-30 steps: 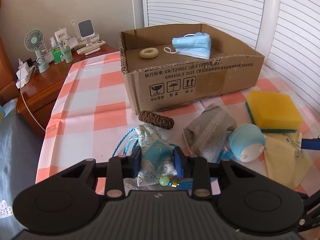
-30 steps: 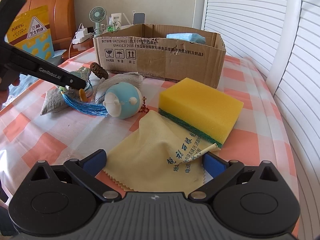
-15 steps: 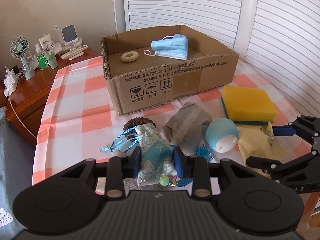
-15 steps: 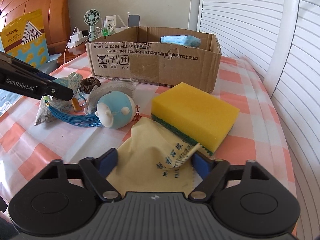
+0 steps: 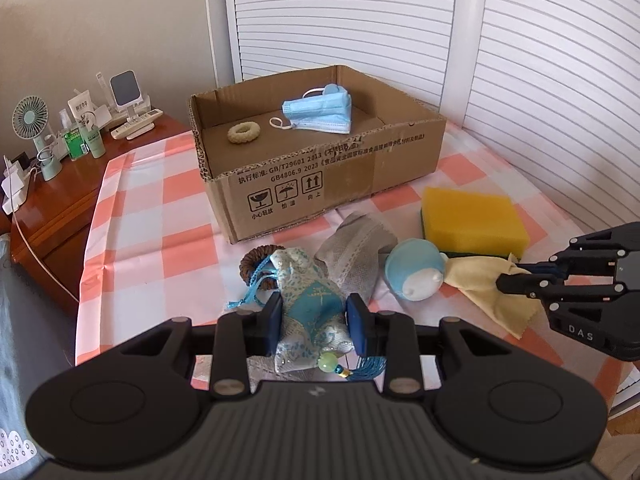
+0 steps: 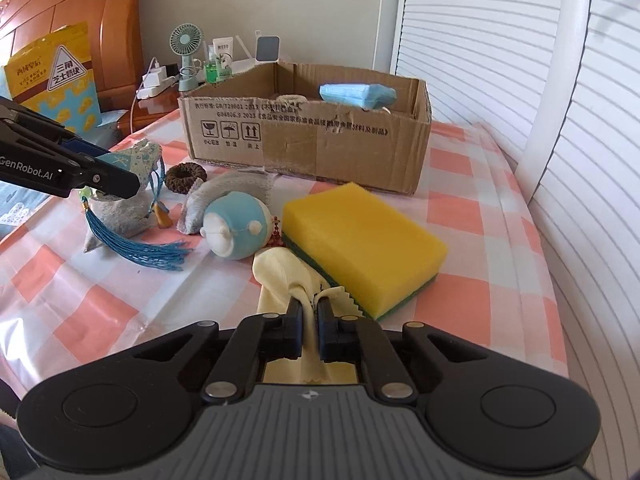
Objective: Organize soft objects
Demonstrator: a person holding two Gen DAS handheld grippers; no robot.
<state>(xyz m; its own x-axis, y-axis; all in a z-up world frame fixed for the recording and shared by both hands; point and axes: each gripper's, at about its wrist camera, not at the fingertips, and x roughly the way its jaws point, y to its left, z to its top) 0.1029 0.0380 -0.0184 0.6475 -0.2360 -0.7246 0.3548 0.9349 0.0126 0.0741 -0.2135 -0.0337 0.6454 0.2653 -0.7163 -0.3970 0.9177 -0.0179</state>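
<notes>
My left gripper (image 5: 316, 322) is shut on a blue patterned sachet (image 5: 310, 304) with a green bead and blue tassel, lifted above the checked tablecloth (image 5: 160, 224). My right gripper (image 6: 309, 322) is shut on a bunched yellow cloth (image 6: 280, 276) beside the yellow sponge (image 6: 360, 240). An open cardboard box (image 5: 328, 176) stands behind, holding a blue face mask (image 5: 320, 116) and a cream hair tie (image 5: 244, 133). A blue plush ball (image 5: 414, 274), a grey pouch (image 5: 356, 252) and a brown hair tie (image 5: 250, 266) lie in front of the box.
A wooden nightstand (image 5: 56, 204) at the left carries a small fan (image 5: 30, 120), bottles and chargers. White shutters (image 5: 520, 60) stand behind and to the right. A yellow snack bag (image 6: 52, 80) leans against the headboard. The table's edge runs close on the right.
My left gripper has risen with the sachet, tassel hanging off the table. My right gripper has closed on the yellow cloth and bunched it up.
</notes>
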